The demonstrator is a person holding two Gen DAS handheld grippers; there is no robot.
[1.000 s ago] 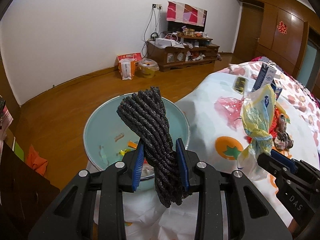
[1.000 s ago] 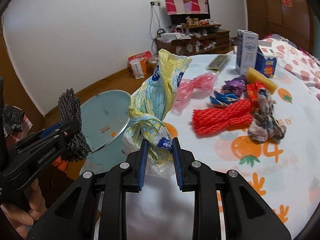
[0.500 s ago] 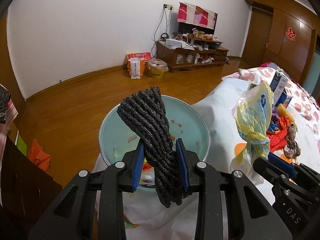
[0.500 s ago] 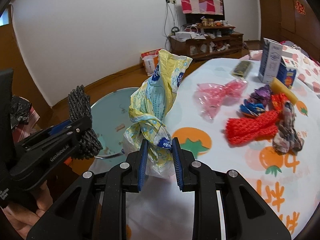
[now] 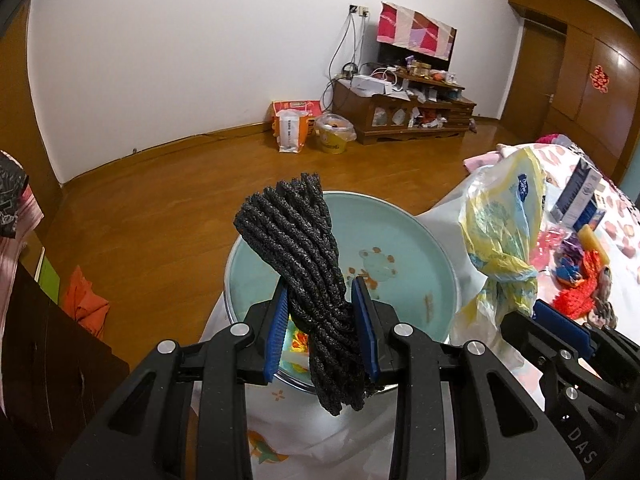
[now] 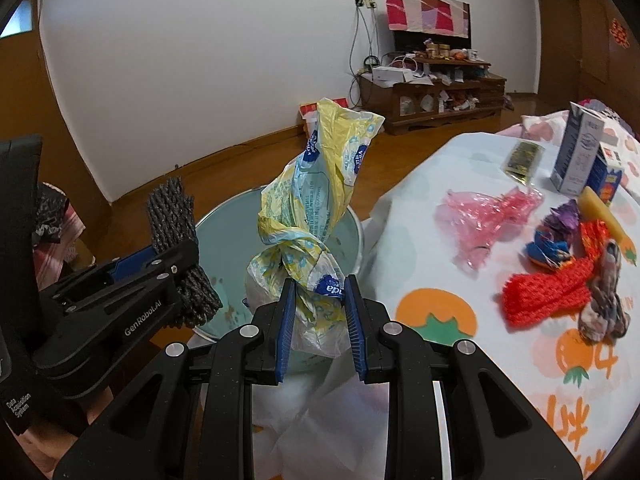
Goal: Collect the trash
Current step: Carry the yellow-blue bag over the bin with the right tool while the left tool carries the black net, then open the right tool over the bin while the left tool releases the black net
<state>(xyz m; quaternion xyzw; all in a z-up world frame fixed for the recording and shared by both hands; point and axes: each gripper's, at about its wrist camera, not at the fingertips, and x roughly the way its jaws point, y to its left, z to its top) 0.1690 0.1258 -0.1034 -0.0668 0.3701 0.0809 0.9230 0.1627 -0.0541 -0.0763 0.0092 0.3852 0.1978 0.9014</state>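
Left wrist view — your left gripper (image 5: 322, 330) pinches the black rope bundle (image 5: 308, 280) at frame centre, over the teal basin (image 5: 404, 248).

Right wrist view — your right gripper (image 6: 318, 320) clamps the knotted yellow bag (image 6: 316, 216) lower centre; released short of the rim, it could fall outside.

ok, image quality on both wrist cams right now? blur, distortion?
Left wrist: black rope bundle sharp; strong fisheye bends the wall line, dark corners. Right wrist: yellow plastic bag crisp; red mesh and the things beside it at the right edge smeared; same barrel warp.
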